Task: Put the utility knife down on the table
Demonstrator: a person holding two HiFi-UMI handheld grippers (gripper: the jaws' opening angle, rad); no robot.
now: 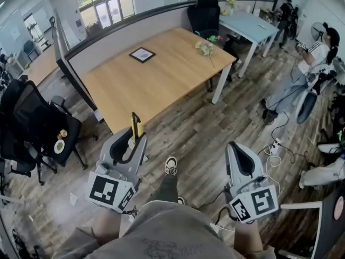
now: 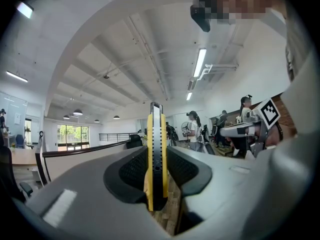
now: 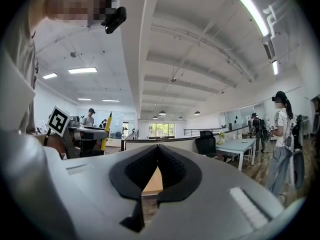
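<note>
the left gripper is clenched on the yellow-and-black utility knife, its two dark pads pressing the flat sides low on the handle. the knife stands upright, long axis running up and down, with its upper end well above the jaws and its narrow black spine facing the left gripper view. which end carries the blade i cannot tell. it is held in the air over the plank floor, just short of the near edge of the wooden table, not on it.

the right gripper hangs level to the right, over the floor, its jaws together at the tips with nothing between them.

on the table a dark picture frame lies flat toward the far side and a small bunch of flowers sits at the far right corner, both well apart from the knife. a grey partition runs along the table's far edge. a black office chair stands left of the near corner. the person's shoe shows between the grippers, and another person stands far right.
</note>
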